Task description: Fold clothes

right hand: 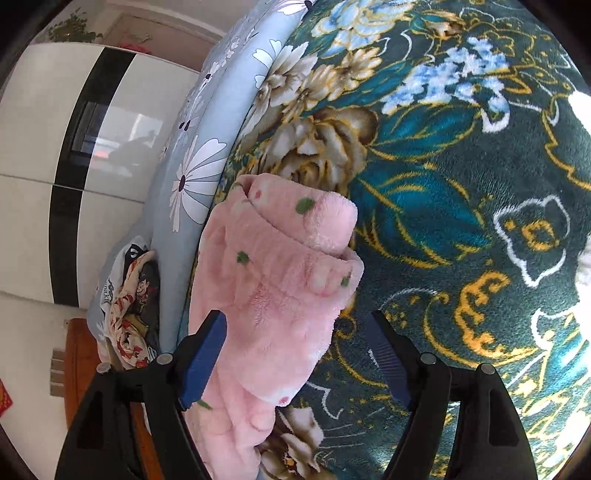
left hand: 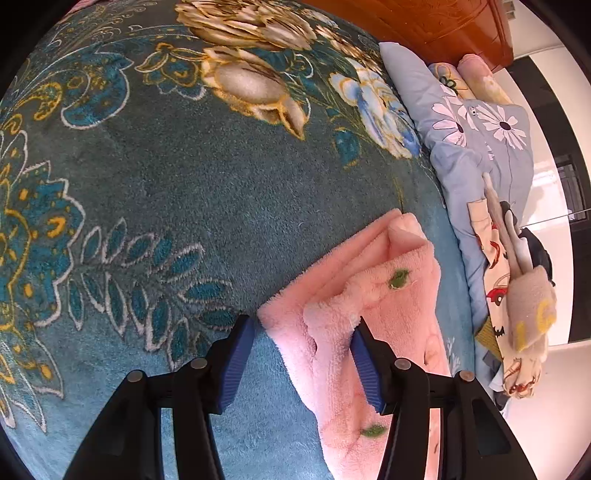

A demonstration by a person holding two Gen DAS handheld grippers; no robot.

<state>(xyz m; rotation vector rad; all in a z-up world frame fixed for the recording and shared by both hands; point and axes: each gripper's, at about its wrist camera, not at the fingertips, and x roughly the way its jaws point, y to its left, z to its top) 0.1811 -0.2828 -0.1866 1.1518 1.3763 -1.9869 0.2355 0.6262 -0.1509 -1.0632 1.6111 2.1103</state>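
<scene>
**Now: pink fleece folded on the floral blanket, both claws agape**

Spread wide across both views, a teal floral blanket [left hand: 155,177], plush, with gold and cream blooms. Lying on it, a pink fleece garment [left hand: 369,295] dotted with green, folded over into layers; lower right of centre in the left wrist view, left of centre in the right wrist view [right hand: 280,266].

Left claw [left hand: 303,360]: jaws apart, the pink fleece's near edge between the blue pads, the right pad [left hand: 364,369] against or just over the fleece, the left pad over bare blanket. No squeeze visible on the cloth.

Right claw [right hand: 299,360]: jaws wide, the fleece's lower part reaching between them, the left pad [right hand: 203,362] just beside the cloth, the right pad clear of it over the blanket. Not gripping.

Along the blanket's edge, a pale blue daisy-print quilt [left hand: 476,122]; near it, a heap of cartoon-print clothes [left hand: 517,302]. Upper right of the left wrist view, an orange-brown wooden headboard [left hand: 443,22].
</scene>
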